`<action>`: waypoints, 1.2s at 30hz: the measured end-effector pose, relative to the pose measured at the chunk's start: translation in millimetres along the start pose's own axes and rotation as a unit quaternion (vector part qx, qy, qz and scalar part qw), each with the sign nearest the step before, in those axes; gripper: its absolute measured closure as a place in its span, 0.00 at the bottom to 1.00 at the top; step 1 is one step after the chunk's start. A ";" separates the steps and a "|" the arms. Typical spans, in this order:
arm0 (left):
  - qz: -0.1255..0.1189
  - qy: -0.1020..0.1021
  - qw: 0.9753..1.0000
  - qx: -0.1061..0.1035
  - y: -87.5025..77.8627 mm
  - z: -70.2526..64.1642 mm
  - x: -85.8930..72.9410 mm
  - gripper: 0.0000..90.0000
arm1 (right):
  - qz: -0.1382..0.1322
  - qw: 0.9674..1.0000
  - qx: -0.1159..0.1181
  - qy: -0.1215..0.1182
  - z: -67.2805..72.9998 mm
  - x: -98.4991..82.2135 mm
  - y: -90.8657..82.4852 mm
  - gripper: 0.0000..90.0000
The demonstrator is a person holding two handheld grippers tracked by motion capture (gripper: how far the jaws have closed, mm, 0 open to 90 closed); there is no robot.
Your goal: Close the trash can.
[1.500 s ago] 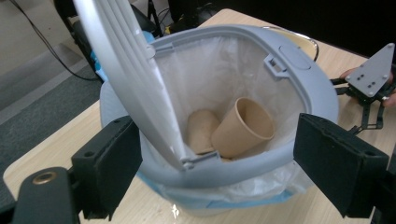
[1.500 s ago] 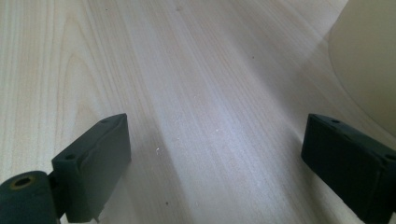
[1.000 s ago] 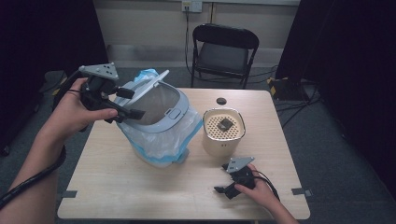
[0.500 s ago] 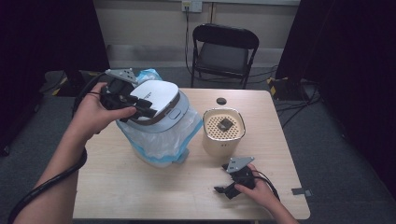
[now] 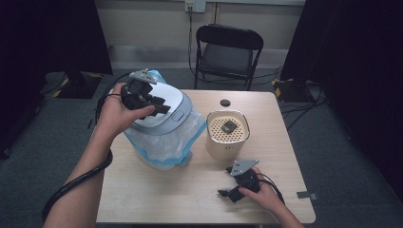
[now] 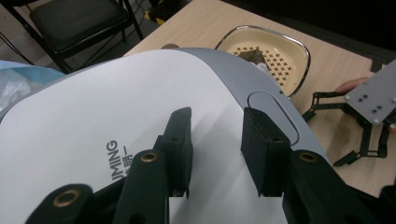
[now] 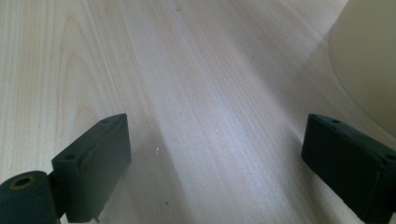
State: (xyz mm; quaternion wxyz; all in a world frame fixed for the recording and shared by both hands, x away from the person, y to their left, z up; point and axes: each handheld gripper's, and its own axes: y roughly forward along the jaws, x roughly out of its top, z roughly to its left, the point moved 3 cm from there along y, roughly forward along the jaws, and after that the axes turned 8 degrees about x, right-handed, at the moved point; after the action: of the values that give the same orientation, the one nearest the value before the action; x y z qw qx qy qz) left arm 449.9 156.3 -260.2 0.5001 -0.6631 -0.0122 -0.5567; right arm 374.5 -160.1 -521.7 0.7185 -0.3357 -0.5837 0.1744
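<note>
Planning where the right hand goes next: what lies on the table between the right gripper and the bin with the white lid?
Nothing: in the high view, bare table separates the right gripper from the bin; the beige container stands off to one side.

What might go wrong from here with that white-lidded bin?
The left tool is at the left side of the white lid, so a push there may tip the bin toward the beige container. The blue bag bunched under the lid might get pinched and tear.

Left gripper (image 5: 159,103): black jaws, brass rivets, grey three-cornered plate, black cable; right gripper (image 5: 227,194) alike.
</note>
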 end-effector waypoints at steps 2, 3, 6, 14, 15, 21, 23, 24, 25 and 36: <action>0.004 0.007 1.000 0.001 2.6 -1.3 -1.4 0.73 | 0.000 1.000 0.000 0.000 0.0 0.0 0.0 0.08; 0.004 0.008 1.000 0.001 2.7 -1.7 -1.3 0.72 | 0.000 1.000 0.001 0.000 0.0 0.0 0.0 0.08; 0.015 0.023 1.000 0.005 2.2 -5.6 1.6 0.72 | 0.000 1.000 0.001 0.000 0.0 0.0 0.1 0.08; 0.018 0.020 0.999 0.026 -6.8 -4.9 -8.2 0.32 | 0.000 1.000 -0.001 0.002 0.3 -0.1 -0.1 0.08; 0.012 0.014 1.000 0.023 -10.5 -4.6 -11.3 0.29 | 0.000 1.000 -0.003 0.001 0.2 -0.1 -0.1 0.08; -0.016 0.001 1.000 0.008 -41.3 -3.6 -27.1 0.21 | 0.000 1.000 -0.004 0.001 0.2 -0.1 -0.1 0.08; -0.018 -0.003 1.000 0.008 -51.4 -4.7 -35.6 0.19 | 0.000 1.000 -0.004 0.001 0.2 -0.2 -0.1 0.08; -0.021 -0.005 1.000 0.006 -54.3 -5.4 -38.6 0.19 | 0.000 1.000 -0.004 0.001 0.2 -0.2 0.0 0.08; -0.021 -0.005 1.000 0.006 -54.3 -5.4 -38.6 0.19 | 0.000 1.000 -0.004 0.001 0.2 -0.2 0.0 0.08; -0.036 -0.032 0.999 0.001 -70.9 -9.6 -90.9 0.18 | -0.001 1.000 -0.005 0.002 0.2 -0.1 0.0 0.08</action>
State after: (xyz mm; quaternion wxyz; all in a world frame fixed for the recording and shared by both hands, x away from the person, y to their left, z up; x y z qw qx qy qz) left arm 367.8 234.4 -283.5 0.4801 -0.6793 -0.0525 -0.5525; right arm 374.2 -160.1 -521.7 0.7179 -0.3390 -0.5836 0.1705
